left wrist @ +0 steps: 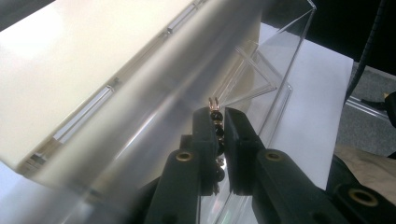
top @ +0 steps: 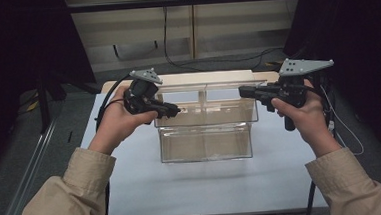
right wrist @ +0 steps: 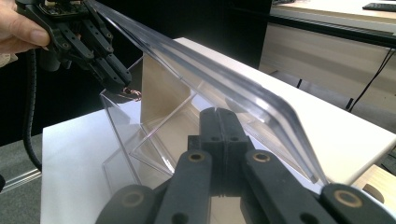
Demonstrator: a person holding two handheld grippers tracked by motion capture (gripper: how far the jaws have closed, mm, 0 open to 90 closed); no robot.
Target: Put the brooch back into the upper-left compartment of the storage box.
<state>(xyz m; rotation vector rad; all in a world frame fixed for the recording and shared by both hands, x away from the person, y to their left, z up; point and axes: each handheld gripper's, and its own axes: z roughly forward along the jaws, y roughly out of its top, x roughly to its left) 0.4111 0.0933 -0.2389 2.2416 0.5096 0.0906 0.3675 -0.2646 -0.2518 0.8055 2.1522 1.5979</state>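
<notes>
A clear acrylic box (top: 205,136) with a lower front bin and a taller back part stands mid-table. My left gripper (top: 176,109) hovers at its upper left corner, pointing right. In the left gripper view its jaws (left wrist: 219,113) are shut on a short string of black beads with a copper wire loop (left wrist: 214,101), held over the box's open top (left wrist: 261,70). My right gripper (top: 241,90) is at the box's upper right edge, pointing left. In the right gripper view the right gripper (right wrist: 217,112) is shut with nothing between its jaws. That view also catches the left gripper (right wrist: 122,86) and the bead string's copper end (right wrist: 132,94).
The box rests on a white tabletop (top: 208,186) with a cream board (top: 202,78) behind it. A clear curved panel (right wrist: 224,79) slants across the box's top. Cables (top: 216,62) run over the floor beyond, and a metal rail (top: 27,167) lies at the left.
</notes>
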